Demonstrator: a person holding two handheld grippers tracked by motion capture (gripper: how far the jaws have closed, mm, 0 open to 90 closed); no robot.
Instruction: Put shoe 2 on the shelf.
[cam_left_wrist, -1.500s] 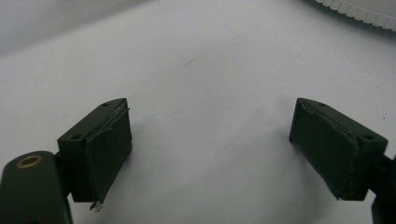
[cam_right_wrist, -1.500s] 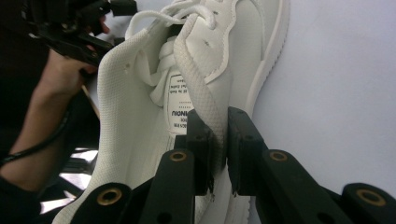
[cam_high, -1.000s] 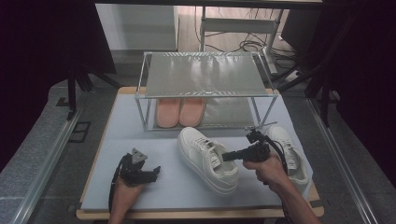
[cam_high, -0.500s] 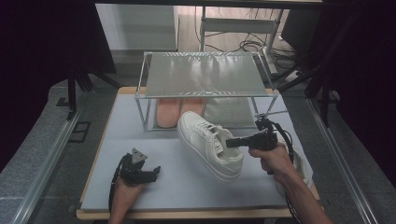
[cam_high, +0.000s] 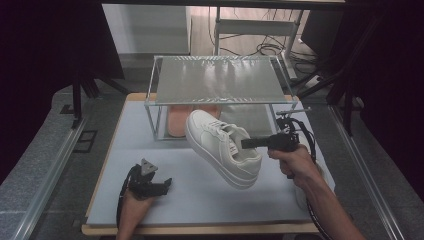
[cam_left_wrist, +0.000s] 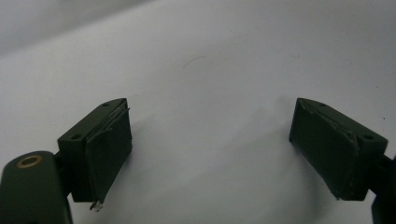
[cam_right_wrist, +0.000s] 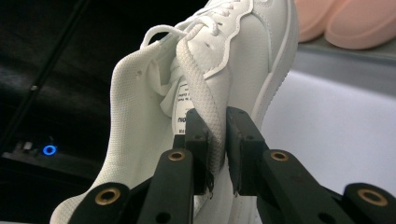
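The right hand-held gripper (cam_high: 246, 143) was clamped on the collar of the white sneaker (cam_high: 223, 148), which hung tilted above the worktop (cam_high: 125, 145), toe toward the wire shelf (cam_high: 220, 80). The left hand-held gripper (cam_high: 161, 186) rested on the worktop with jaws wide apart, well apart from the sneaker.

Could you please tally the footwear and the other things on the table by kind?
White sneakers: 2, one lifted by its collar, one partly hidden behind the forearm
Pink slippers under the rack: 2
Wire rack with glass top: 1
Total: 5
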